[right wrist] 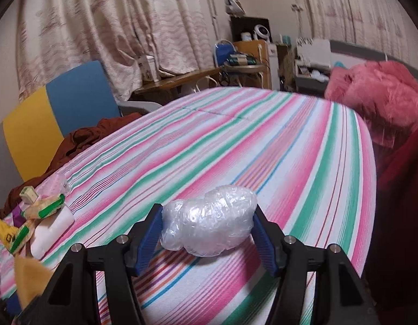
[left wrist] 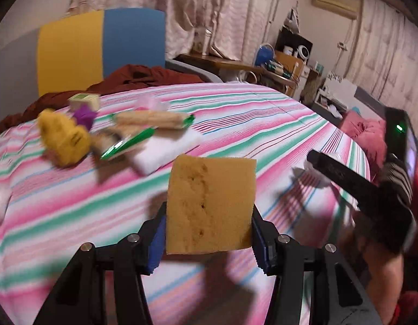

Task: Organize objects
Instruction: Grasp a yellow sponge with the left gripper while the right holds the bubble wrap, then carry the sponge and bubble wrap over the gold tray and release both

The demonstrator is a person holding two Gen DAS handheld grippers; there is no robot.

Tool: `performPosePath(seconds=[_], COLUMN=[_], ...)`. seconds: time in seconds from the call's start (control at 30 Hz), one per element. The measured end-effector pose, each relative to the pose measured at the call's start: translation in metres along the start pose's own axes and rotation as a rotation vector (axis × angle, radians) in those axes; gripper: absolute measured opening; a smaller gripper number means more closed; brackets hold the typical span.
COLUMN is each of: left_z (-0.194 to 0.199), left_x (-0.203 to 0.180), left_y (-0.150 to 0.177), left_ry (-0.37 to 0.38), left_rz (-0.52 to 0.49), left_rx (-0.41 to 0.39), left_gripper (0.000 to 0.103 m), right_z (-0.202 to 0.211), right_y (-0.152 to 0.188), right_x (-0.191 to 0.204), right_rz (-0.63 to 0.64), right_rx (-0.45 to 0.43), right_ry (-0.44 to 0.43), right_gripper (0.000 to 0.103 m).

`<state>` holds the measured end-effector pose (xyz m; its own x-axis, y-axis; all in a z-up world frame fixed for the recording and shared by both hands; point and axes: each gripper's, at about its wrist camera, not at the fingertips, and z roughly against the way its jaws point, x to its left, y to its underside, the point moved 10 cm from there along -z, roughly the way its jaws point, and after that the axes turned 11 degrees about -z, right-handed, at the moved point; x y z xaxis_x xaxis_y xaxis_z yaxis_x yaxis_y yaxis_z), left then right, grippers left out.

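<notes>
— What is shown by the left wrist view that is missed by the right?

— The yellow sponge [left wrist: 211, 205] is seen there in full, clamped upright between the blue pads of the left gripper [left wrist: 209, 233] and held above the striped bedcover [left wrist: 236, 113]. In the right wrist view only a blurred yellow corner is caught at the lower left edge. The right gripper [left wrist: 330, 170] is also seen from outside in the left view, at the right, with a green light lit on its body; whether its fingers are closed cannot be told from there.

— And by the right wrist view?

— The clear plastic bundle [right wrist: 209, 223] is shown, pinched between the blue pads of the right gripper [right wrist: 209, 233], its underside close to the bedcover; whether it touches cannot be told. In the left view only a white scrap of it is glimpsed behind the black finger.

— Where is the rest of the clutter placed?

— A pile is gathered at the left side of the cover: a yellow plush toy [left wrist: 64, 140], a purple item [left wrist: 84, 115], a small wooden block [left wrist: 84, 100], two green-edged packets [left wrist: 154, 119], and a white folded cloth [left wrist: 168, 149] beneath them. The same pile is seen smaller in the right view, at the far left.

— What is made out of the room?

— A blue and yellow headboard [right wrist: 54, 113] is seen behind a brown-red blanket [left wrist: 144, 74]. A pink fluffy cushion [right wrist: 376, 97] lies past the cover's right edge. Pale patterned curtains [right wrist: 114, 27] are hung along the walls, and a cluttered low table [right wrist: 182, 80] and shelves stand beneath them.
</notes>
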<state>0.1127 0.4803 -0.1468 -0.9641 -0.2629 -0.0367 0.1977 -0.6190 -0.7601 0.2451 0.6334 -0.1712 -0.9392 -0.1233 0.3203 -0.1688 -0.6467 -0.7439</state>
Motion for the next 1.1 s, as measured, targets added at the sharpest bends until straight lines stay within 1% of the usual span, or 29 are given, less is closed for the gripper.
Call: performPosePath(seconds=[0.03,0.13,0.27,0.33,0.47,0.57,0.67,0.77,0.9,1.0,1.1], left_z=[0.006,0.024,0.051,0.061,0.089,0.116,0.143,0.168,0.189,0.208,0.226], left_x=[0.0,0.001,0.003,0.01,0.035,0.057,0.082,0.11,0.142,0.169,0.198], left_y=[0.009,0.028,0.039,0.044,0.053,0.056,0.057,0.061,0.066,0.07,0.072], left_ry=[0.012,0.009,0.009,0.004,-0.019,-0.047,-0.093,-0.136,-0.181,-0.219,-0.283], left_rz=[0.01,0.014,0.014,0.033,0.108,0.158,0.202,0.262,0.329,0.37,0.394], left_rx=[0.003,0.003,-0.015,-0.018,-0.035,-0.062,-0.09,-0.114,-0.136,-0.156,-0.173], left_gripper=[0.055,0.055,0.055,0.055,0.055,0.055,0.055,0.055,0.055,0.055,0.055], right_z=[0.001,0.007,0.009,0.01,0.013,0.015,0.018,0.026,0.047,0.069,0.1], right_y=[-0.001,-0.001,-0.001,-0.001,-0.002,0.002,0.007,0.012,0.022,0.038,0.057], right_x=[0.005,0.016,0.022,0.021,0.026,0.042,0.058,0.075,0.101,0.13,0.162], right_rz=[0.02,0.074,0.107,0.112,0.14,0.211,0.289,0.318,0.281,0.278,0.309], right_rx=[-0.008,-0.034,-0.051,-0.054,-0.071,-0.066,-0.066,-0.049,-0.003,0.035,0.066], right_ry=[-0.002,-0.008,0.004,0.009,0.002,-0.027,-0.041,-0.096,-0.203,-0.292,-0.395], right_gripper=[0.064,0.064,0.064,0.064,0.064,0.064,0.064,0.064,0.064,0.064,0.064])
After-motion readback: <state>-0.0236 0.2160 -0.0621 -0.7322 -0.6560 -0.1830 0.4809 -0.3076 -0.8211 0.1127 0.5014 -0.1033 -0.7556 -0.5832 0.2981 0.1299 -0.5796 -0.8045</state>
